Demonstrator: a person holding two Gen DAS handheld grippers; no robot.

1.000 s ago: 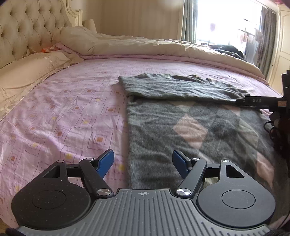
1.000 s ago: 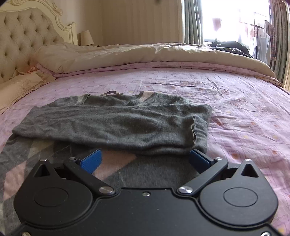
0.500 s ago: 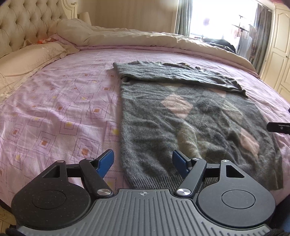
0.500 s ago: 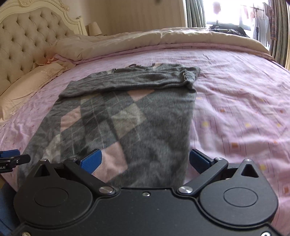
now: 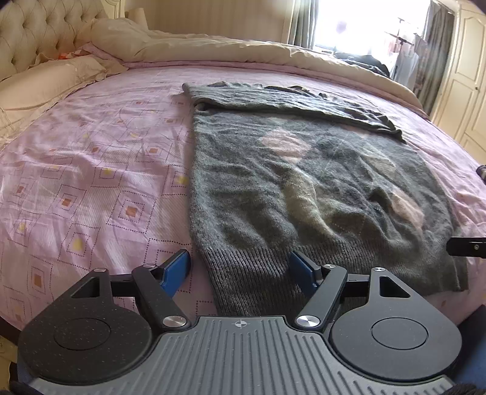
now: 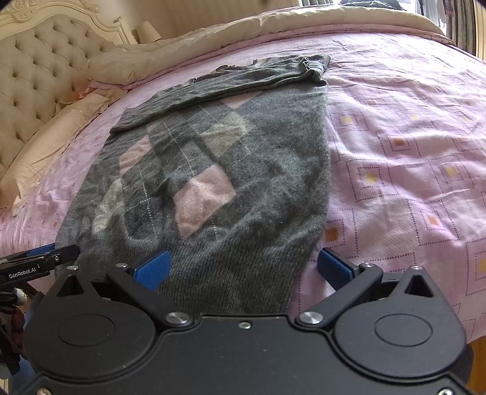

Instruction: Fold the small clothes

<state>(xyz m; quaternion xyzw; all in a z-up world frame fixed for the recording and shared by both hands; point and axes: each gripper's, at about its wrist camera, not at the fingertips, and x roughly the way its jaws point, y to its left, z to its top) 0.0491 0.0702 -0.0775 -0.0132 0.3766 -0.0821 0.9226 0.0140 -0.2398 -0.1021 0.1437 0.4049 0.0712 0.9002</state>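
Observation:
A grey argyle sweater lies flat on the pink bedsheet, its sleeves folded across the far end. It also shows in the right wrist view. My left gripper is open at the near left corner of the ribbed hem, jaws either side of it. My right gripper is open at the near right corner of the hem, jaws either side of that corner. Neither holds the cloth.
A beige duvet is bunched along the far side of the bed. A tufted headboard and pillows lie to the left. A window and wardrobe doors stand at the right.
Both grippers have drawn back from the folded sleeves at the far end to the sweater's near hem. Both stay open.

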